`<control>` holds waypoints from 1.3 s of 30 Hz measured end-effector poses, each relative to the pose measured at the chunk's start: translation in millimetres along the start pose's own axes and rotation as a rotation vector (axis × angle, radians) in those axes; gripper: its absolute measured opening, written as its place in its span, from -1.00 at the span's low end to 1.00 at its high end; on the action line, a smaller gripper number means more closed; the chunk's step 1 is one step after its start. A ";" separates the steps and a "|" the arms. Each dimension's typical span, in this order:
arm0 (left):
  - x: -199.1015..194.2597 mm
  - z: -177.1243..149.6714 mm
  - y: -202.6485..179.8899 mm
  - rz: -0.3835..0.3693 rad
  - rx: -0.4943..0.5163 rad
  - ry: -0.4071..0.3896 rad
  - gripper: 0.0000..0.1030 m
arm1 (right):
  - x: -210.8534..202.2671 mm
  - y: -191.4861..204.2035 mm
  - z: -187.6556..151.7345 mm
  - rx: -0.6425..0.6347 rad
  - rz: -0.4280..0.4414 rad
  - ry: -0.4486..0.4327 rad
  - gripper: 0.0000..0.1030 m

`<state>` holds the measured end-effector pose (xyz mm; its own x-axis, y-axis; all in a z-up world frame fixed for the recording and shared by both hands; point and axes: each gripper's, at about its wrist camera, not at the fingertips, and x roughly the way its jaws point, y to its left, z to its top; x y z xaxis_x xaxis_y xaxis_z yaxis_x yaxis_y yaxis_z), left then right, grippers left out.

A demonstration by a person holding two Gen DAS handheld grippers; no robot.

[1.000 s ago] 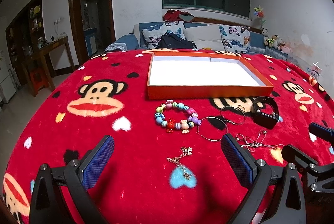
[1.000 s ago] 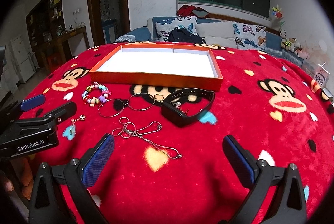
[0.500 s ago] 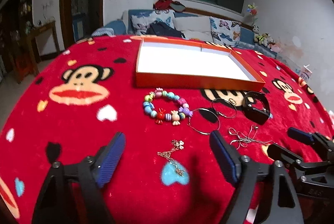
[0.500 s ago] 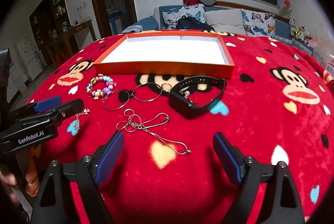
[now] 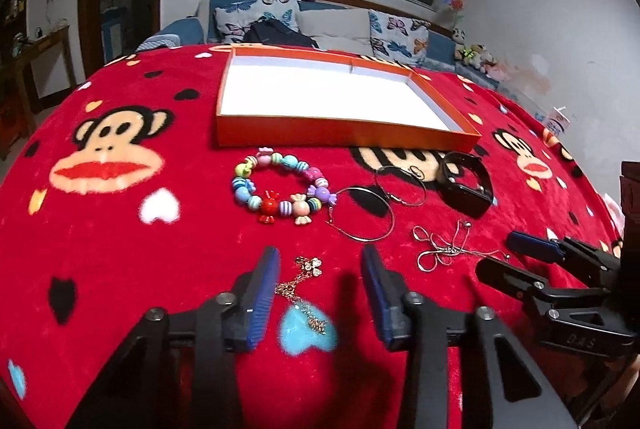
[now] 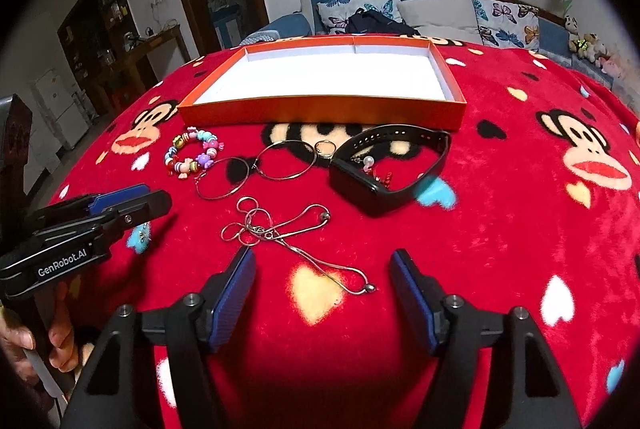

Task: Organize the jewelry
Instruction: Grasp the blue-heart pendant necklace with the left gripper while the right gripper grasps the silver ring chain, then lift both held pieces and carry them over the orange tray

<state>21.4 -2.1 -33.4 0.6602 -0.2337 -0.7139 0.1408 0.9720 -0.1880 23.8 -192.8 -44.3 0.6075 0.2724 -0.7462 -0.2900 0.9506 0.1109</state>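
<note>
Jewelry lies loose on the red blanket (image 5: 120, 261) in front of the orange tray (image 5: 344, 140), and the tray holds none of it yet.

The left gripper (image 5: 318, 287) is closing around the gold pendant chain (image 5: 304, 293), which lies between its blue pads but is not yet pinched; it sits well in front of the tray, nearer than the beaded bracelet (image 5: 280, 191). The right gripper (image 6: 322, 283) is also closing, more widely spread, over the tail of the silver chain (image 6: 288, 233), untouched, in front of the black band (image 6: 388, 169) beside the tray's front wall.

Judging from this, the main risk is a missed pinch: both chains are thin and lie flat in deep pile, so the pads may close on fleece instead of links, or catch only one strand. A partial hold would let the rest dangle and drag. The silver chain is knotted in loops just in front of the two hoop bangles (image 6: 256, 169), so lifting it could snag them. Slack chain may also catch the tray's rim on the way in.
</note>
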 end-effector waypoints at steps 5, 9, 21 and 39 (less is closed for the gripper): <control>6.3 1.7 0.5 -0.009 0.007 0.024 -0.45 | 3.5 0.3 2.4 -0.007 0.009 0.009 0.43; 9.7 1.3 -1.3 0.001 0.017 0.031 -0.47 | 5.7 -0.3 3.6 -0.011 0.018 0.017 0.42; 12.0 0.6 -1.9 0.039 0.022 0.030 -0.79 | 13.8 -3.7 13.7 -0.034 0.056 0.046 0.03; 3.8 0.0 2.0 0.015 0.012 0.003 -0.79 | 25.4 -5.0 25.9 -0.073 0.047 0.061 -0.63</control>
<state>24.2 -1.0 -36.5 0.6603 -0.2192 -0.7183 0.1398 0.9756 -0.1693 59.9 -186.8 -46.8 0.5463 0.3044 -0.7803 -0.3714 0.9231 0.1000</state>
